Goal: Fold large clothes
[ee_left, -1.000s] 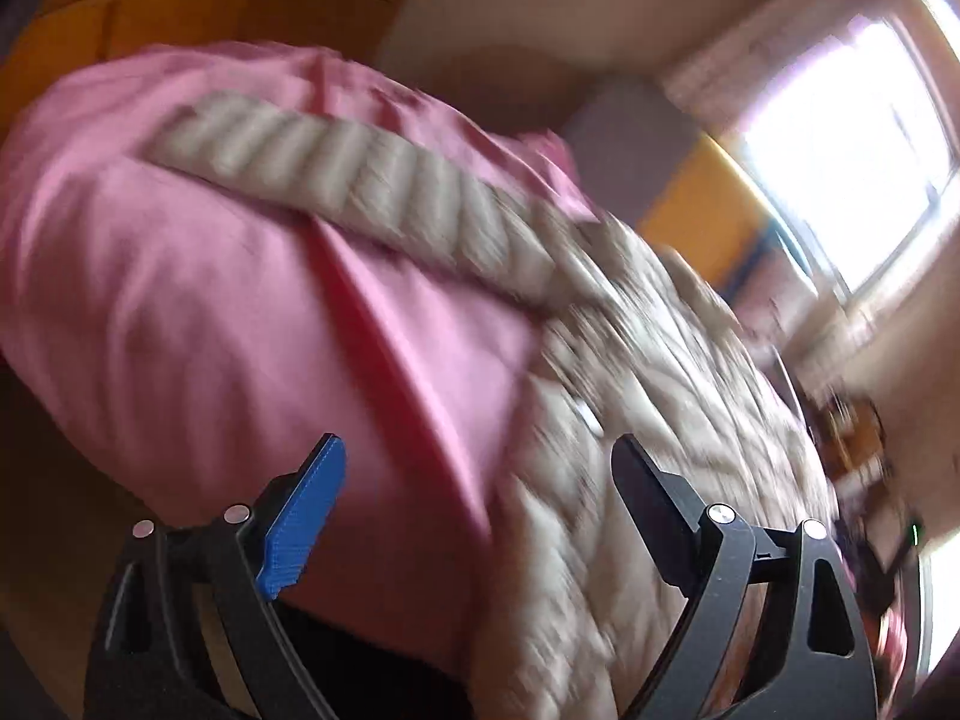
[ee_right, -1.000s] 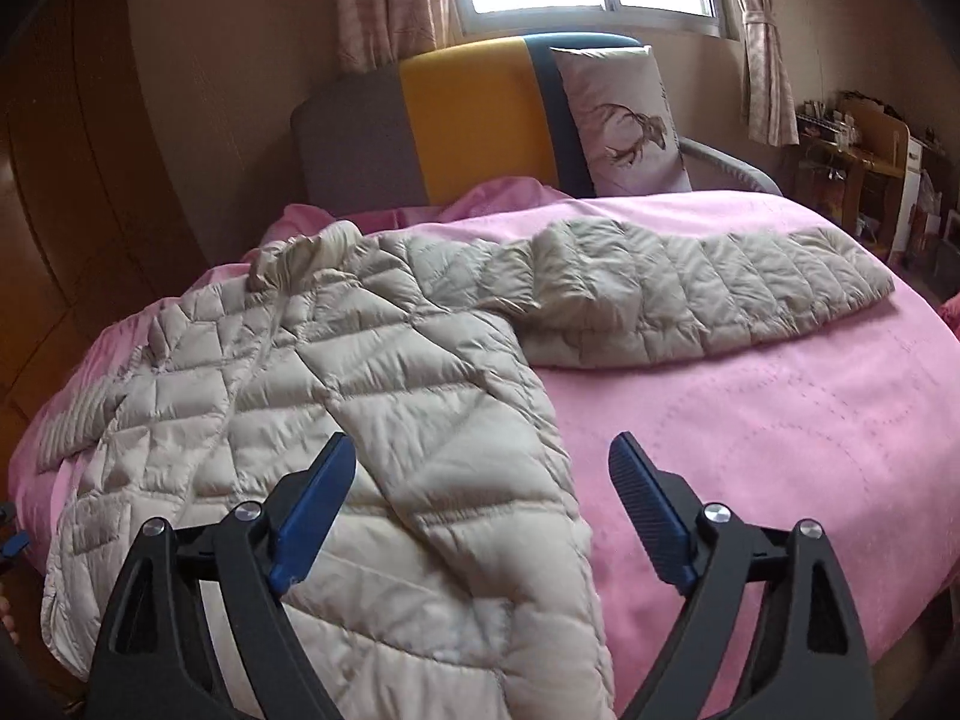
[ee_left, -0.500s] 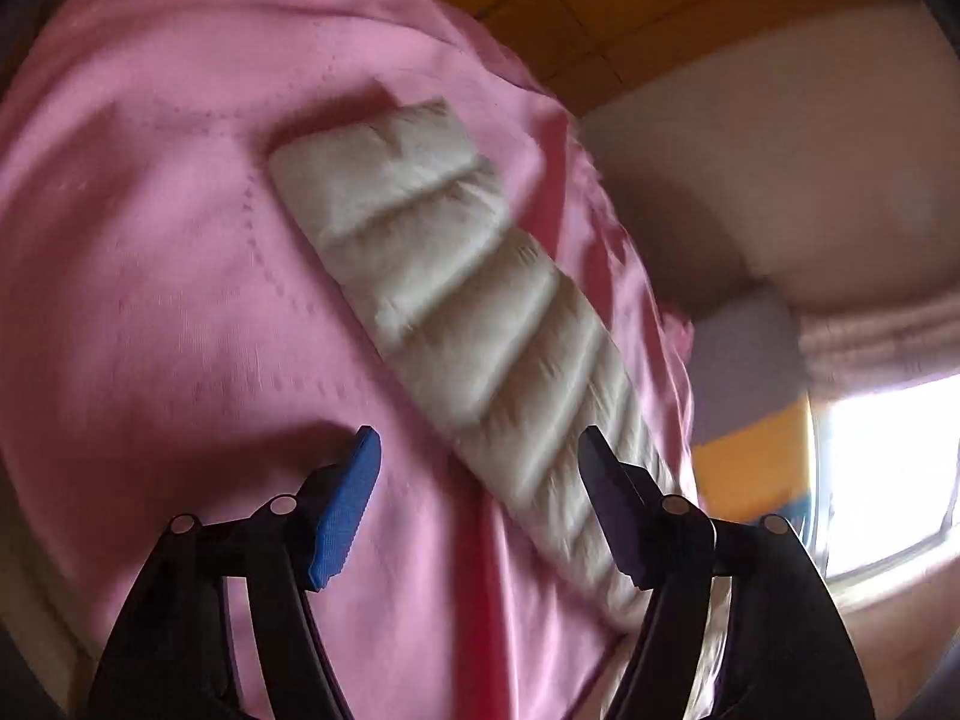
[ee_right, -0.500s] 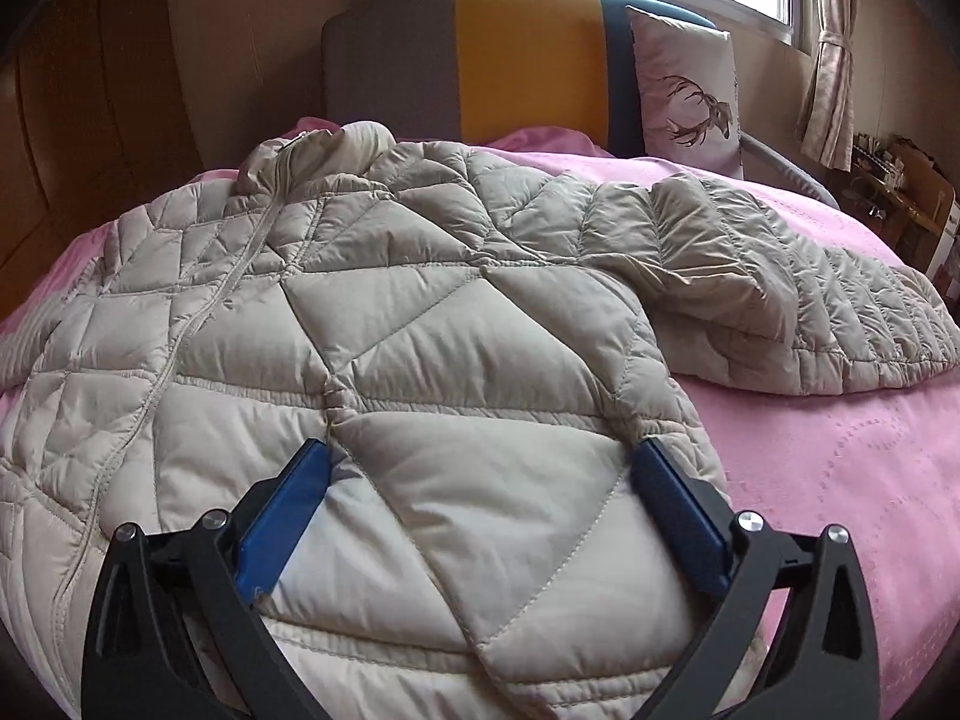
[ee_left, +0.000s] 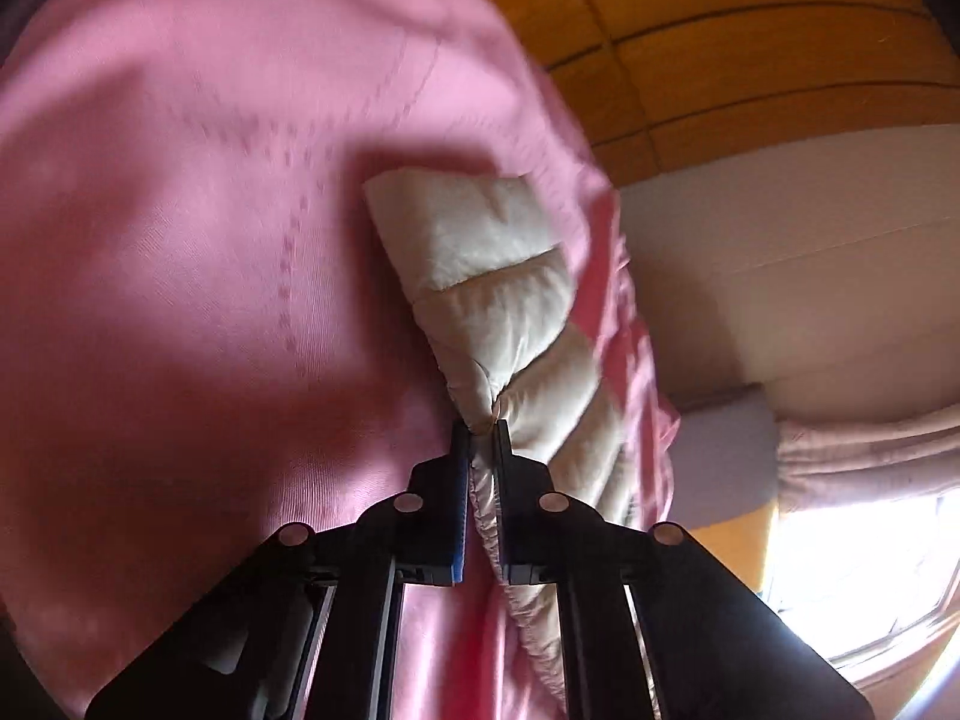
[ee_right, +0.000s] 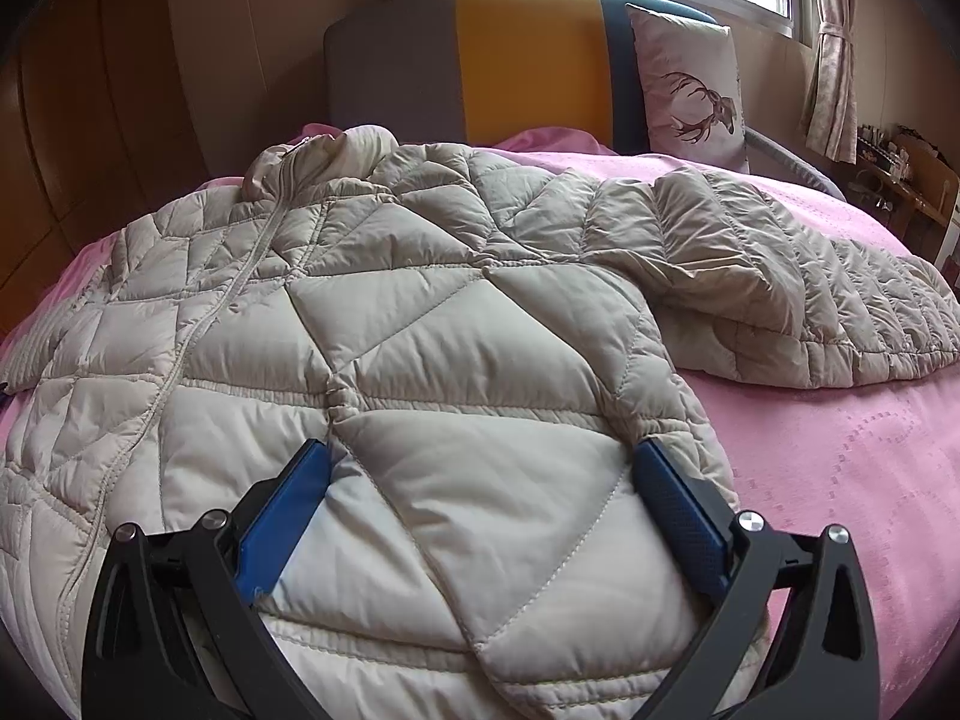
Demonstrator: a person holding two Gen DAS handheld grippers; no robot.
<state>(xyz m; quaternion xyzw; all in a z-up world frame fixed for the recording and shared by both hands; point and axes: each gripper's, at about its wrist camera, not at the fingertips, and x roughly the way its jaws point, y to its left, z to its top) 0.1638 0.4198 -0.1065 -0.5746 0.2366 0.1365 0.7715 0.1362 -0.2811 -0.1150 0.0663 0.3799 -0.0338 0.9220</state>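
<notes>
A cream quilted puffer jacket (ee_right: 420, 312) lies spread face up on a pink bedspread (ee_right: 840, 450), zipper on the left and one sleeve (ee_right: 810, 300) stretched out to the right. My right gripper (ee_right: 480, 480) is open, its fingers pressed down on the jacket's lower right body, one either side of a quilted panel. In the left wrist view the other sleeve (ee_left: 486, 276) lies on the pink bedspread (ee_left: 180, 240). My left gripper (ee_left: 480, 438) is shut on that sleeve's edge, a short way back from the cuff.
A grey, yellow and blue headboard (ee_right: 480, 60) and a deer-print cushion (ee_right: 690, 90) stand behind the bed. A window with curtains (ee_right: 828, 60) is at the back right, a cluttered shelf (ee_right: 900, 162) at the far right. Wooden wall panels (ee_left: 720, 48) run along the left.
My left gripper has moved onto the sleeve and closed on its edge. My right gripper has dropped lower onto the jacket's body and stays open.
</notes>
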